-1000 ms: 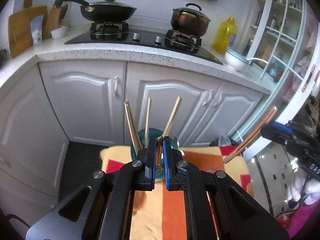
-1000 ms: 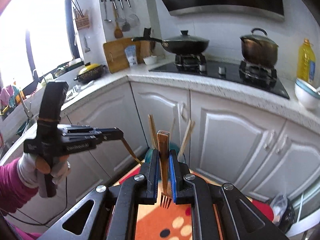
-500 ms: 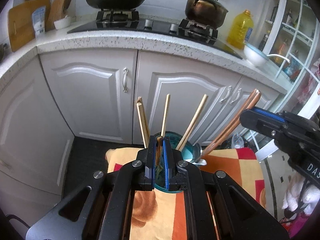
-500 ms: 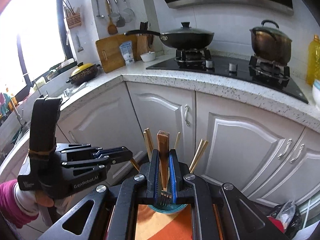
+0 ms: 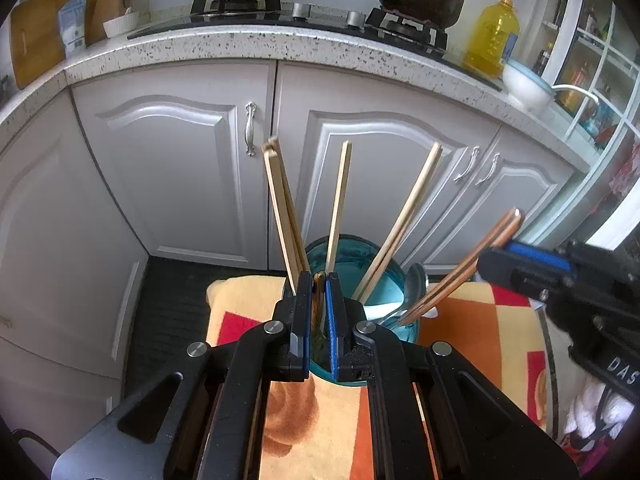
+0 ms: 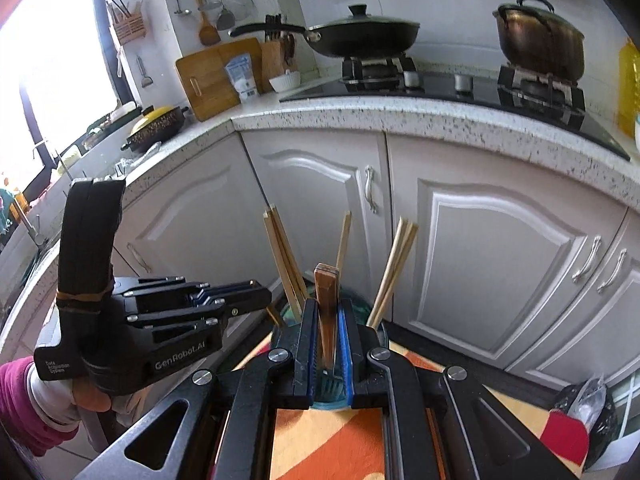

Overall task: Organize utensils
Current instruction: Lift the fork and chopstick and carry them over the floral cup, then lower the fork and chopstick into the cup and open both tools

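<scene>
Utensils go into the teal holder cup (image 5: 362,256), and both tools hover over its mouth with something pinched. Nearest in the left wrist view, the left gripper (image 5: 319,300) has its jaws pressed onto a brown wooden handle (image 5: 318,298); what kind of utensil hangs from it cannot be told, since the rest is hidden between the fingers. In the right wrist view the right gripper (image 6: 329,344) is clamped on a wooden-handled fork (image 6: 327,320), tines pointing down toward the cup's rim. Just beyond the fingertips the cup stands on the orange and yellow patterned cloth (image 5: 320,412), already holding several chopsticks (image 5: 338,204) that fan outward, plus what looks like a spoon (image 5: 416,280) leaning at the right side. To do the drop well, I judge each piece should come down upright through a gap between the splayed sticks, tines or bowl first, and be let go only once its tip is well inside. Lowering one tool at a time would keep the two from crowding the narrow opening. Farther back stand the white cabinet doors (image 5: 172,168) and the speckled counter (image 5: 280,46).
</scene>
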